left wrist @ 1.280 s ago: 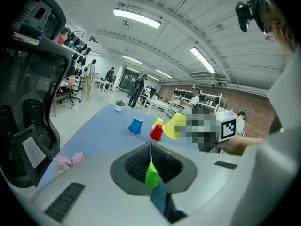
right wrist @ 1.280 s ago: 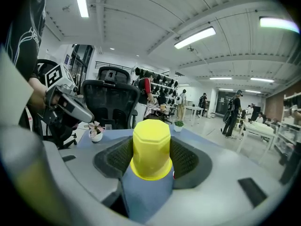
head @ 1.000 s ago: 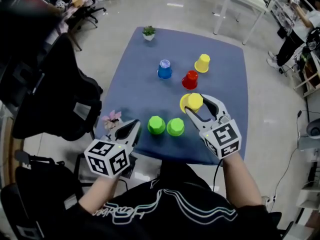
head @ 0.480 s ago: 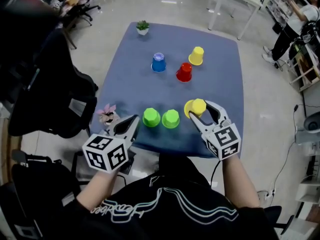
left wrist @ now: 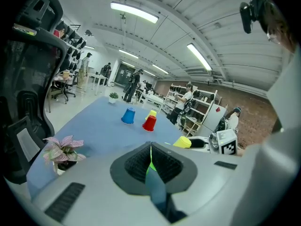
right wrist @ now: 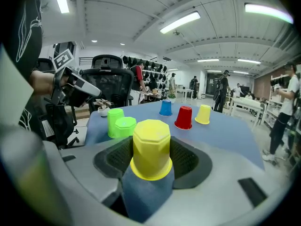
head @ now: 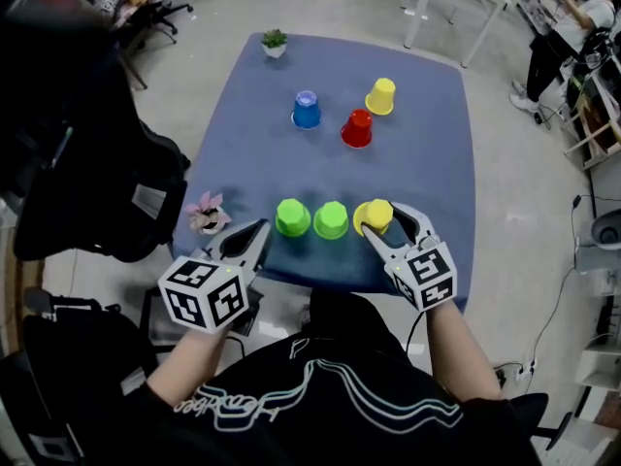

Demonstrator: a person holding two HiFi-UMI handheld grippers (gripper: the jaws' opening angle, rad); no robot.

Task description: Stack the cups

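The right gripper (head: 384, 223) clamps an upturned yellow plastic cup (head: 374, 216) by its sides. The cup is just right of two upturned green plastic cups, one (head: 292, 217) beside the other (head: 331, 219), along the front edge of the blue-clothed worktop (head: 427, 153). The left gripper (head: 258, 233), jaws pressed together on nothing, hangs at that edge near a pink potted plant (head: 206, 212). Bare cloth separates this row from the blue cup (head: 307, 109), red cup (head: 357, 128) and second yellow cup (head: 380, 96) farther back

Yellow cup (head: 374, 216) inverted beside two green cups (head: 293, 217) (perhaps touching).
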